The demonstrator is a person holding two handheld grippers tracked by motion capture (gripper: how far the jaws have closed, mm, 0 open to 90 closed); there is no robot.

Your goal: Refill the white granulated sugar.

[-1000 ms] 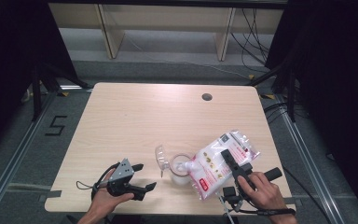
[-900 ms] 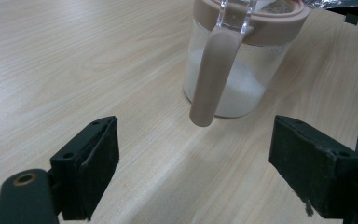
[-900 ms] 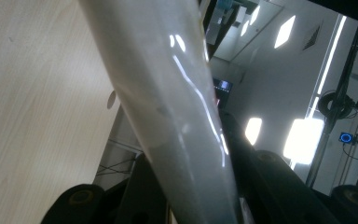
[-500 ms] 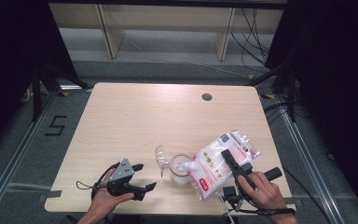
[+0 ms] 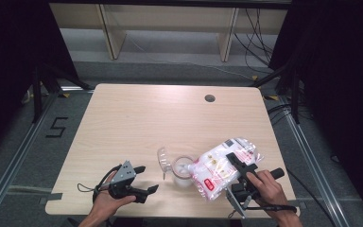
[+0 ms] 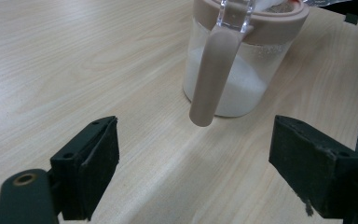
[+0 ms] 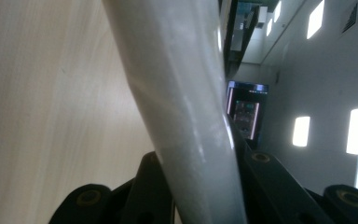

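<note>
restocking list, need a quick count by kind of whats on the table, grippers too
jars: 1, the clear jar with a beige rim, white grains inside, lid flipped open
bags: 1, the plastic bag, tipped to the jar and clamped in the right gripper
grippers: 2, with the left gripper open on the table
total: 4

Even overhead light, dark surroundings

A pale wood-grain rectangular tabletop with a round cable hole near its far edge stands on a grey carpeted floor. A black "5" marking lies on the floor at its left. Beyond it stands a light wooden shelf frame, with black cables trailing down. Dark curtains flank both sides.
</note>
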